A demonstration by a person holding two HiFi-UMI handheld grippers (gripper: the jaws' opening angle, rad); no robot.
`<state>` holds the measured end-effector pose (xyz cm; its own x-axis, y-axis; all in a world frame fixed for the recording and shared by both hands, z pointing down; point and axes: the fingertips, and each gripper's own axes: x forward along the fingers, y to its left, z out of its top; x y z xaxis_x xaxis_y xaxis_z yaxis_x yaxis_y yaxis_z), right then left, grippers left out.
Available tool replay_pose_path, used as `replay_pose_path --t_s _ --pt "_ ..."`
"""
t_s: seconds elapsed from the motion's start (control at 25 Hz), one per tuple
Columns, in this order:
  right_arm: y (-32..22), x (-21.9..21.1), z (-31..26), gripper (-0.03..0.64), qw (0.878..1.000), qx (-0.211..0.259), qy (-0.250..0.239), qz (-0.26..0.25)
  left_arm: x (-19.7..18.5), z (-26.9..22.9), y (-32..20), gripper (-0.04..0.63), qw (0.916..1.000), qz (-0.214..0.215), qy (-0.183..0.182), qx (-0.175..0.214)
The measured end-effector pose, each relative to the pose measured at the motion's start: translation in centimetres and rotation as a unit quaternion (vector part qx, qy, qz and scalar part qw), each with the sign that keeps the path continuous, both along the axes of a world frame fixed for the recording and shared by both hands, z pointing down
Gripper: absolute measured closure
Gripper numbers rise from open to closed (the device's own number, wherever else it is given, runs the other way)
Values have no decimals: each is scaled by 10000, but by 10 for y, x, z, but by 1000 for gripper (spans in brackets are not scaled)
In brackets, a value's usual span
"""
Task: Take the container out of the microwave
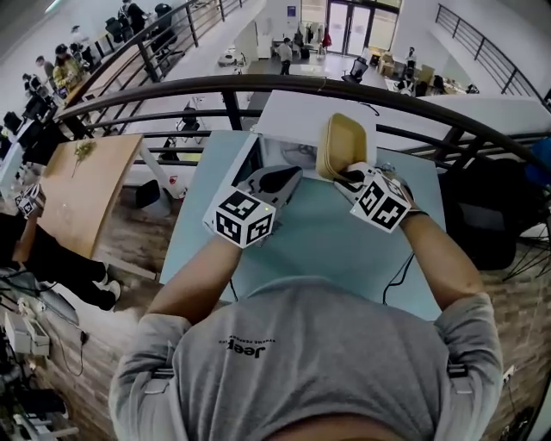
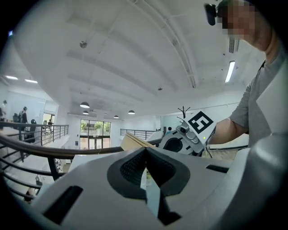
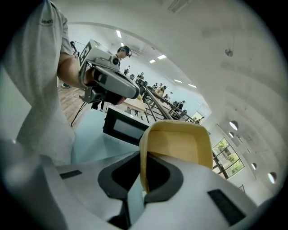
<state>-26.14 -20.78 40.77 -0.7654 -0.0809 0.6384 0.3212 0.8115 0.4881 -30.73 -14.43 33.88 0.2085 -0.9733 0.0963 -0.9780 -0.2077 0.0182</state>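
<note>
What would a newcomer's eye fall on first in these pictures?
First comes the pale yellow container, gripped by its rim in the right gripper and held up over the light blue table. Just behind it, at the table's far edge, stands the white microwave. The left gripper, close beside the right one, has its jaws together and holds nothing.

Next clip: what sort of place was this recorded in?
Probably an upper gallery in a large open-plan office or lab: a curved railing edges the light-blue table, people occupy another railed level, and glass entrance doors show on the floor below.
</note>
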Motion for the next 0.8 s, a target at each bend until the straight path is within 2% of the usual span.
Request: replay_pose_path --t_s 0.16,0.44,0.64,0.8 --pt "-14 13 -33 583 9997 106 -188 -89 11 -33 -12 577 9997 -34 -202 126" --pt "-39 50 -82 583 9984 318 -476 6 39 -72 -33 577 9995 23 -180 267" --pt "-48 74 -99 583 9970 387 -655 148 67 -80 -47 577 9988 269 -239 322" --pt "-60 109 -97 583 9963 392 -653 396 103 -78 -60 577 9977 528 -287 315"
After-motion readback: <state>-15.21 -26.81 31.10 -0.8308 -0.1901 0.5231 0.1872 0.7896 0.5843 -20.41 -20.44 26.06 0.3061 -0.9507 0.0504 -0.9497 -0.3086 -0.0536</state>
